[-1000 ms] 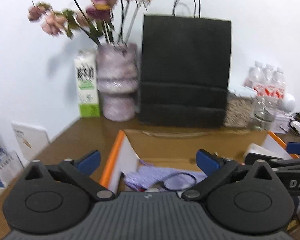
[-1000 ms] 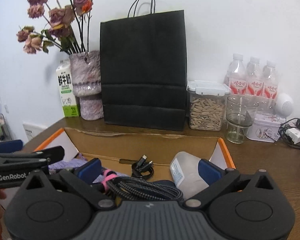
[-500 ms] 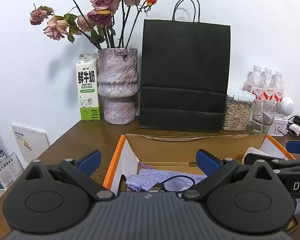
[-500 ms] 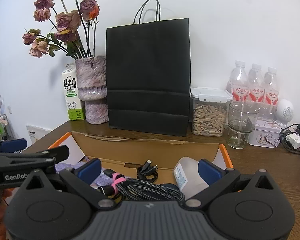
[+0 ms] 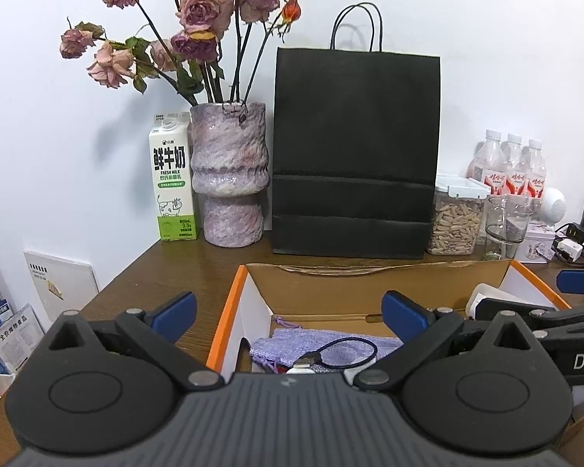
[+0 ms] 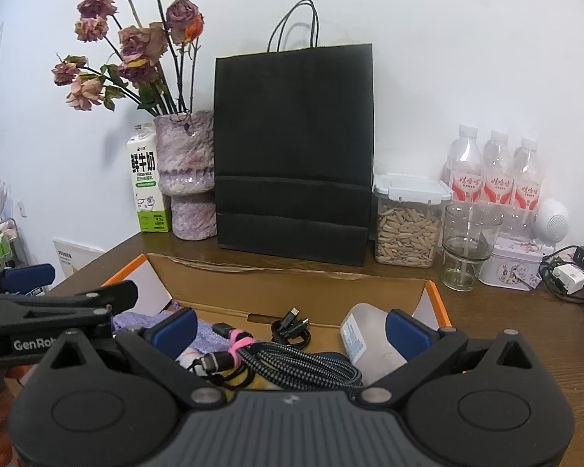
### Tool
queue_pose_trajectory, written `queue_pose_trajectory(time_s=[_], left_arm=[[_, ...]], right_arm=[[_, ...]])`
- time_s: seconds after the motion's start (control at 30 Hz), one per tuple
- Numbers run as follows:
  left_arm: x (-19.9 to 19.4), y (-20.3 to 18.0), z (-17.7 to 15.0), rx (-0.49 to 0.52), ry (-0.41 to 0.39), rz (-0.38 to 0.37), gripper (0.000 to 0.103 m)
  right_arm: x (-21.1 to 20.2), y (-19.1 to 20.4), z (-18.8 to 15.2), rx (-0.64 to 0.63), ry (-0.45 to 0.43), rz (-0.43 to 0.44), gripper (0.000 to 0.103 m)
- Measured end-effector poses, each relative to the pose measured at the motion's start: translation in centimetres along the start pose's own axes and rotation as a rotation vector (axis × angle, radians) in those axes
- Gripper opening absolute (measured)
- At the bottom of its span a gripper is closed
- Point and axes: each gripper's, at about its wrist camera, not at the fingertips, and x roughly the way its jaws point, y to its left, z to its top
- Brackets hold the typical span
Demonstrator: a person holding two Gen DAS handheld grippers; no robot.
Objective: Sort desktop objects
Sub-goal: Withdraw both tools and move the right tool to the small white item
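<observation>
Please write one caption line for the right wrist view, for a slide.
Open right gripper above a cardboard box holding a braided cable, beside the left gripper.

Home desk: vase (image 5: 229, 179) of dried roses, milk carton (image 5: 172, 183), 3 water bottles (image 6: 494, 171).

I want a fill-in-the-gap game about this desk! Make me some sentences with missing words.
1. The tall paper bag against the wall is coloured ____.
2. The dried roses stand in a purple ____.
3. The braided cable lies inside the cardboard ____.
4. Both the left tongs and the right tongs are ____, holding nothing.

Missing words: black; vase; box; open
</observation>
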Motion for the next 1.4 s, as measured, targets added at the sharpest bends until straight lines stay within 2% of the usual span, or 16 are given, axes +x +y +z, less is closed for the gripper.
queue_pose_trajectory(time_s=[0.27,0.87,1.13,1.4], left_arm=[[-2.5,1.6,-1.4,0.019,-0.012,-0.002,0.103],[-7.9,6.8,-7.0,0.043,0.079,-0.047,0.103],[-9.2,9.8,-7.9,0.015,0.102,0.008,0.103],[-9.1,12.3,-9.0,0.002,0.111,0.036,0.103]], right_arm=[[-2.4,0.8,-1.4,-0.02,0.0,-0.006,0.103],[-7.7,4.7,-7.8,-0.041,0.04,0.017,0.103],[-8.3,8.6,-9.6,-0.092,0.082,0.108,0.102],[-5.9,13.4,-10.2,-0.111,0.152,0.181,0.082]])
